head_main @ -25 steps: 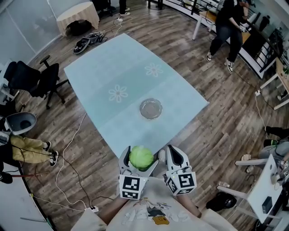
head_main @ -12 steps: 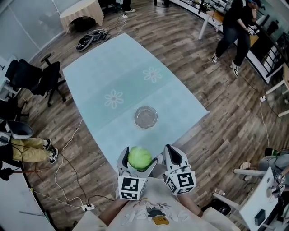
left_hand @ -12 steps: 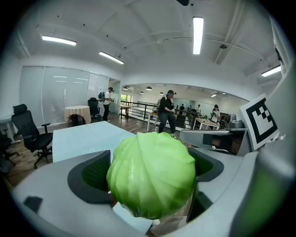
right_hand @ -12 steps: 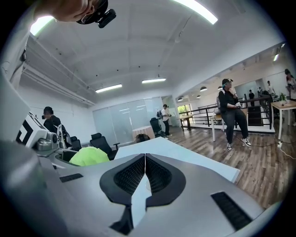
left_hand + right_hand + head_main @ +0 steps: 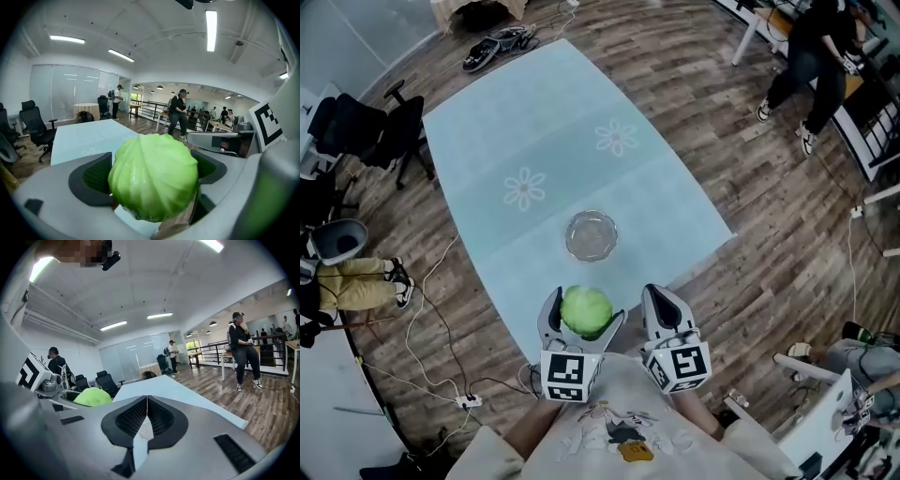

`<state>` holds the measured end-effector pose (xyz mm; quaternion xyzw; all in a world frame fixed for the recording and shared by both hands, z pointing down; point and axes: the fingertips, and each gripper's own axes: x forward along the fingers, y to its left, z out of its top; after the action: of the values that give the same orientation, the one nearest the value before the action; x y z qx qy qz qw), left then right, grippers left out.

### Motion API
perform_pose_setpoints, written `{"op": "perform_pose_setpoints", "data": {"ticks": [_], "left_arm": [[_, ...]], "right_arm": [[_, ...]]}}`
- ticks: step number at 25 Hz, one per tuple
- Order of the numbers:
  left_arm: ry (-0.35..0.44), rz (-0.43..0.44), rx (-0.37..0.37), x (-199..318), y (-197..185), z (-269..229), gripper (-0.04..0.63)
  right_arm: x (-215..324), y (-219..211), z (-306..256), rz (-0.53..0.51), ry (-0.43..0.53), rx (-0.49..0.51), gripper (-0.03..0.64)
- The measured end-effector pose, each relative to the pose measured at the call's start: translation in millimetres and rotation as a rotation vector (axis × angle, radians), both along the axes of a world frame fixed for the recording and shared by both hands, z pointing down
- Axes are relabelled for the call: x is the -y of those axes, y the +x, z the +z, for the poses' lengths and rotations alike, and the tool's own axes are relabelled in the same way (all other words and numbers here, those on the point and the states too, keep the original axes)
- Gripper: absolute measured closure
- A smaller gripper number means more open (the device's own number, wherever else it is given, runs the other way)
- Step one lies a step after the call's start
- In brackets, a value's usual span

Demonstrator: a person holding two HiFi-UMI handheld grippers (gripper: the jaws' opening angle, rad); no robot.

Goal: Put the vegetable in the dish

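A round green cabbage [image 5: 586, 310] is clamped between the jaws of my left gripper [image 5: 584, 317], held just off the near edge of the table; in the left gripper view the cabbage [image 5: 153, 176] fills the space between the two dark pads. A small clear glass dish [image 5: 591, 235] sits on the pale blue table [image 5: 534, 141], a short way beyond the cabbage. My right gripper [image 5: 658, 302] is beside the left one at the same table edge, its jaws pressed together with nothing between them [image 5: 146, 416]. The cabbage [image 5: 92, 397] shows at the left of the right gripper view.
The tablecloth carries two white flower prints [image 5: 525, 189]. Black office chairs [image 5: 366, 131] stand left of the table, cables [image 5: 422, 328] trail on the wooden floor, shoes [image 5: 492, 47] lie beyond the far end. A person [image 5: 816, 56] stands at the far right.
The view has shifted forward, so the table and dish now sit closer to both grippers. The cabbage stays held in the left gripper; the right stays shut.
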<state>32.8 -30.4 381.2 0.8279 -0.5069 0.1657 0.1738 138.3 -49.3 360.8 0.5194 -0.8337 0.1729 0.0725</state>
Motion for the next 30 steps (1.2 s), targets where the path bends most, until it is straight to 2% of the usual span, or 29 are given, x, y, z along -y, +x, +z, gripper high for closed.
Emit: {"op": "perform_pose_setpoints", "data": {"ticks": [6, 14, 22, 30], "left_arm": [[-0.017, -0.030, 0.023, 19, 6, 13, 0.064], [-0.035, -0.027, 0.044, 42, -3, 27, 0.064], [-0.040, 0.009, 0.053, 64, -4, 44, 0.064], [-0.067, 0.004, 0.058, 85, -13, 71, 0.064]], "right_arm": [[25, 6, 18, -0.041, -0.024, 0.001, 0.594], [42, -20, 35, -0.089, -0.061, 0.000, 0.594], [53, -35, 55, -0.103, -0.089, -0.032, 0.594], [63, -46, 78, -0.095, -0.115, -0.050, 0.594]]}}
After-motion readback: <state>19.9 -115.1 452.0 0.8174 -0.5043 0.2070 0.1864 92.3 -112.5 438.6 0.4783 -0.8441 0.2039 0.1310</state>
